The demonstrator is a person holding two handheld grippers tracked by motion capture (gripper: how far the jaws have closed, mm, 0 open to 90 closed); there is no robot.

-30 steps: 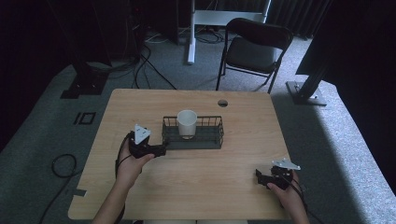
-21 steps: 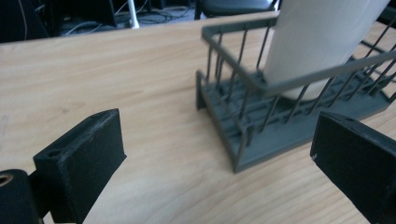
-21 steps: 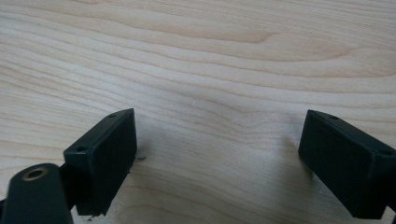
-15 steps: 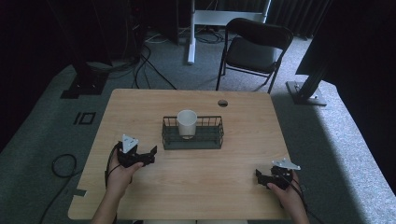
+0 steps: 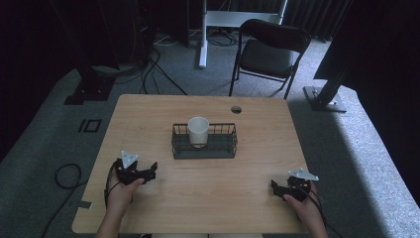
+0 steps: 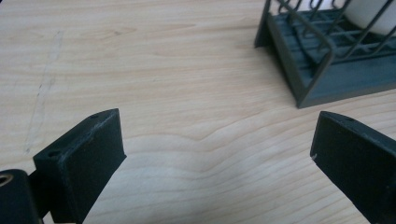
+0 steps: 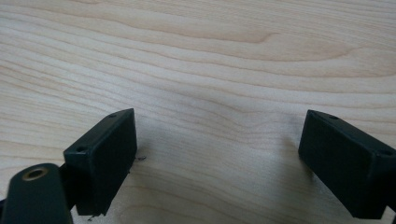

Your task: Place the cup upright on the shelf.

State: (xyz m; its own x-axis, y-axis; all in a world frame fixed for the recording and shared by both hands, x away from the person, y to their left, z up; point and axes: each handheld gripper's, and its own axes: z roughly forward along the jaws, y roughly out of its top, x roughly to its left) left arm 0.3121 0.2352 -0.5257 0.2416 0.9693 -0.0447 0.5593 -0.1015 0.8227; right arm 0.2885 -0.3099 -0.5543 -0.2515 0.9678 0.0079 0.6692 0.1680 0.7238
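A white cup [image 5: 198, 131] stands in the left half of a dark wire basket [image 5: 225, 147] at the middle of the wooden table [image 5: 208, 193]. My left gripper [image 5: 148, 171] rests low over the table's left front part, a short way from the basket's left end, open with nothing between its jaws. In the left gripper view the left gripper [image 6: 217, 154] faces bare wood, with the basket's corner [image 6: 308, 70] at upper right and a bit of the cup [image 6: 373, 14] behind the wires. My right gripper [image 5: 275, 187] sits near the front right, open and empty, and in its own view the right gripper [image 7: 217, 158] stands over bare wood.
A round cable hole [image 5: 236, 109] lies near the table's far edge. A black chair [image 5: 270, 52] stands behind the table, with a white desk leg [image 5: 203, 34] and cables on the floor to the left.
My left gripper has drawn back from the basket's left end toward the table's front left and sunk lower. The right gripper has stayed put.
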